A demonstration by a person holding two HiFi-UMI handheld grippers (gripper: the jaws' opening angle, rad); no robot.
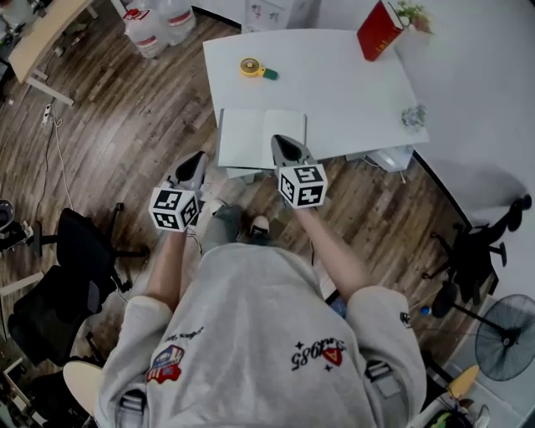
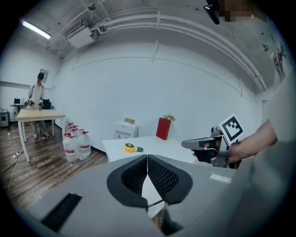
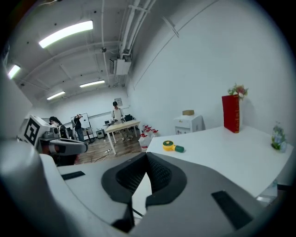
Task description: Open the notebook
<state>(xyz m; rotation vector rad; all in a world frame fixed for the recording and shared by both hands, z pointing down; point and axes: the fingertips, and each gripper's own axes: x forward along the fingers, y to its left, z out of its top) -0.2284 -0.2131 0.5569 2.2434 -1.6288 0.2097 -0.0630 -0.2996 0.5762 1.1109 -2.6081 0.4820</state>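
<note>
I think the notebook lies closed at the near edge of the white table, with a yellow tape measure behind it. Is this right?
Not quite. The notebook lies open, showing two blank pages. It is at the near edge of the white table, with the yellow tape measure behind it. The head view shows this.

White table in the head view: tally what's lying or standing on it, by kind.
Open notebook: 1
Yellow tape measure: 1
Red book: 1
Small plants: 2
Total: 5
</note>
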